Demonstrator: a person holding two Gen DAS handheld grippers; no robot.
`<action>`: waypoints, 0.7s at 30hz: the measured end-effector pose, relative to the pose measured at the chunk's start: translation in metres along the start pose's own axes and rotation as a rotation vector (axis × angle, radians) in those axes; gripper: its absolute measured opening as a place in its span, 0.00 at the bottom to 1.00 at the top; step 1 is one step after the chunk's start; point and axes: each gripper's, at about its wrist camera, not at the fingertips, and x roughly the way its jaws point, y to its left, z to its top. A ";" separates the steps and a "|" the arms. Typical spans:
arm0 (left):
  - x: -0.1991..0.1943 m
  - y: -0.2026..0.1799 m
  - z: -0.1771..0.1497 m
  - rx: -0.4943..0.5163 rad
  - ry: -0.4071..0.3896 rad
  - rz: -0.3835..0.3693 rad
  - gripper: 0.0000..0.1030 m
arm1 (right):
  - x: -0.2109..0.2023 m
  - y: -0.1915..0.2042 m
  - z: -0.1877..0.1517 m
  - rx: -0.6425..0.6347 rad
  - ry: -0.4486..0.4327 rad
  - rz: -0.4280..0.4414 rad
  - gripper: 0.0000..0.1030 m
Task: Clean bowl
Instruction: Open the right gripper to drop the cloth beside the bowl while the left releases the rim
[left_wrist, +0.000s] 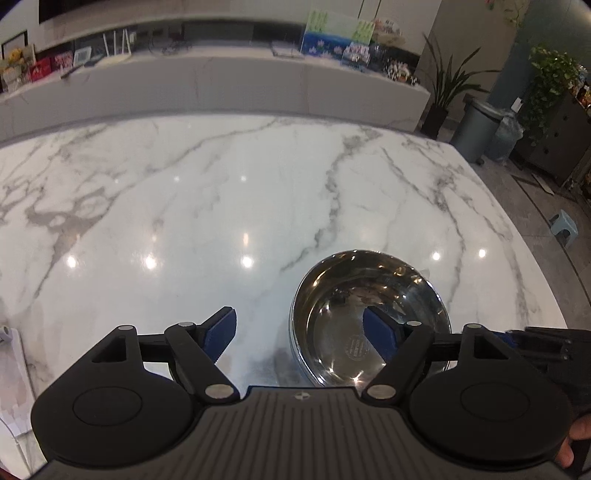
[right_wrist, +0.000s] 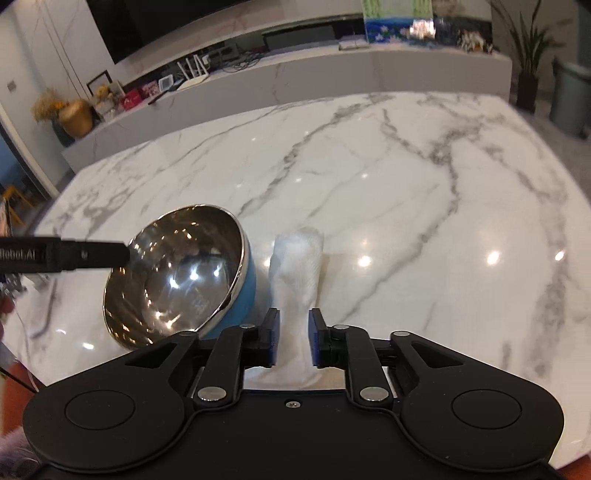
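A steel bowl with a blue outside sits on the white marble table, tilted in the right wrist view. My left gripper is open wide; its right finger is inside the bowl over the rim, its left finger outside on the table side. In the right wrist view a left finger reaches to the bowl's rim. My right gripper is shut on a rolled white paper towel, just right of the bowl.
The marble table spreads ahead. A white paper sheet lies at the table's left edge. A low marble cabinet with clutter, a grey bin and plants stand beyond the table.
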 end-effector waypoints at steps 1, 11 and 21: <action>-0.001 -0.001 -0.002 -0.003 -0.009 -0.004 0.75 | -0.005 0.005 -0.002 -0.004 -0.014 -0.018 0.44; -0.026 -0.013 -0.022 -0.014 -0.184 -0.006 0.77 | -0.034 0.036 -0.014 0.063 -0.130 -0.134 0.74; -0.034 -0.025 -0.042 0.064 -0.293 0.073 0.77 | -0.045 0.047 -0.031 0.093 -0.227 -0.289 0.74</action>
